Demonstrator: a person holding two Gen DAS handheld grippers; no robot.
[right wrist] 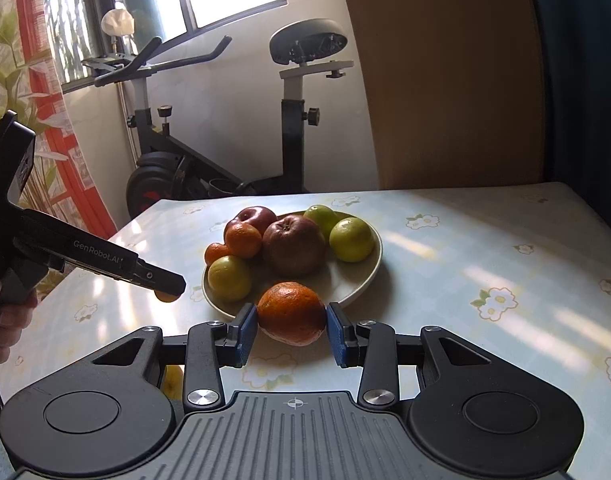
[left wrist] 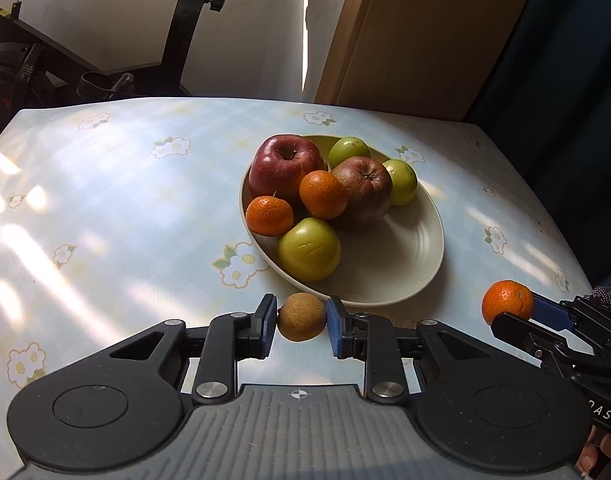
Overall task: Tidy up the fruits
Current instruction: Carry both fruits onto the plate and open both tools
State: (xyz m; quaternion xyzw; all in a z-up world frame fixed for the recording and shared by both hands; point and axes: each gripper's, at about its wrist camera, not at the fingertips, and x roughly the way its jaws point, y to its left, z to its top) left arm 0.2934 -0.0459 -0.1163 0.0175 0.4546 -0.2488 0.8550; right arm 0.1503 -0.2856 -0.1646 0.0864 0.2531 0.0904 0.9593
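The left gripper (left wrist: 301,322) held a brown kiwi (left wrist: 301,317), long axis level, just at 6 o'clock of the plate (left wrist: 409,256). The right gripper (right wrist: 292,326) clamped a tangerine (right wrist: 291,312), stem end up.

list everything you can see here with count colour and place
plate: 1, pale cream, middle of the table
apples: 2, dark red, back and centre of the plate
green fruits: 4, yellow-green, one at the plate's near edge, three toward its far side
oranges on the plate: 2, orange, in front of the red apples
orange: 1, orange, gripped in the right gripper
small brown fruit: 1, brown, gripped in the left gripper, just before the plate
tablecloth: 1, pale blue check with white flowers, covering the table
exercise bike: 1, black, behind the table by the window
left gripper: 1, black with blue pads
right gripper: 1, black with blue pads
hand: 1, on the left gripper's handle
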